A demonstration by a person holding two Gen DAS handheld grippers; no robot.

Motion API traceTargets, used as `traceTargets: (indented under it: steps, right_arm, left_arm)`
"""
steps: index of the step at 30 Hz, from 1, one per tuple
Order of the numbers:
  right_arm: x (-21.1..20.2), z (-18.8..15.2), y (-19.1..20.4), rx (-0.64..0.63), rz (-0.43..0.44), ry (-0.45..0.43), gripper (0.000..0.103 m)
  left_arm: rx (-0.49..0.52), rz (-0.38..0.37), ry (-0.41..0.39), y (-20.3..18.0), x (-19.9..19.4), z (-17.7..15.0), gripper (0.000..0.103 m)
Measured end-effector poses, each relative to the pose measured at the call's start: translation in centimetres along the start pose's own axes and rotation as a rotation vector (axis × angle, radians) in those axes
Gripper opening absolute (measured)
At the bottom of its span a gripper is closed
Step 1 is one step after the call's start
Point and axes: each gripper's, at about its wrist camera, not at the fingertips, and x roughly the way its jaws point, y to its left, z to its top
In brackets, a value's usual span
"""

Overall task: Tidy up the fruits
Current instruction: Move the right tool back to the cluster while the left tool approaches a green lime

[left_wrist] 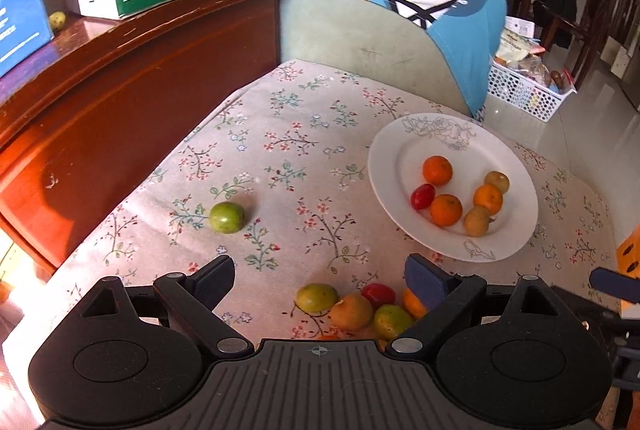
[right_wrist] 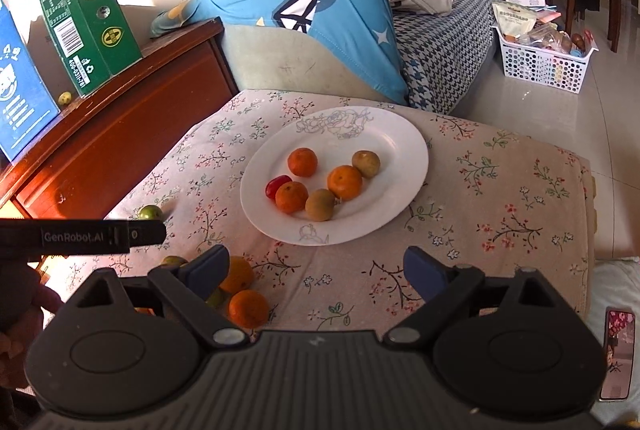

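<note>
The floral tablecloth [right_wrist: 500, 198], soft and slightly rumpled, covers the table. On it, centre-far, sits a glossy white plate [right_wrist: 404, 146] already holding six small round fruits: three oranges, two dull brownish ones, one red. About half seems sorted. A loose fruit pile [left_wrist: 360, 306] lies near, with one smooth green fruit [left_wrist: 226, 217] alone at left. The left gripper [left_wrist: 320, 278] and right gripper [right_wrist: 316, 272] both gape wide, empty.

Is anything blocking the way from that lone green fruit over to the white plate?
Nothing visible does. Only bare flowered tablecloth lies between the lone green fruit and the white plate; the loose fruit pile sits nearer the camera, off that line.
</note>
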Motion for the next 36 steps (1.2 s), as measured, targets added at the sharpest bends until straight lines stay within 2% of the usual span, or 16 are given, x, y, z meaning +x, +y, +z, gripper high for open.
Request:
traceTargets:
  steps: [4, 11, 16, 19, 33, 36]
  right_arm:
    - [0.3, -0.6, 1.0, -0.029, 0.016, 0.026, 0.094]
    - [0.7, -0.9, 2.0, -0.049, 0.038, 0.034, 0.093]
    - [0.8, -1.3, 2.5, -0.066, 0.057, 0.043, 0.093]
    - [1.1, -1.5, 2.7, -0.076, 0.065, 0.056, 0.093]
    - [2.5, -2.1, 2.4, -0.060, 0.075, 0.087, 0.085]
    - [2.8, -2.3, 2.2, -0.051, 0.079, 0.097, 0.084]
  left_arm:
    - [-0.078, 0.025, -0.025, 2.9, 0.0, 0.5, 0.094]
    - [-0.115, 0.098, -0.017, 6.1, 1.1, 1.0, 0.094]
    - [-0.072, 0.104, -0.034, 6.6, 2.4, 0.8, 0.093]
    - [-0.089, 0.106, -0.027, 7.1, 3.3, 0.9, 0.091]
    - [-0.014, 0.087, -0.032, 6.8, 6.7, 1.5, 0.090]
    - [0.006, 0.086, -0.030, 6.6, 7.3, 1.3, 0.084]
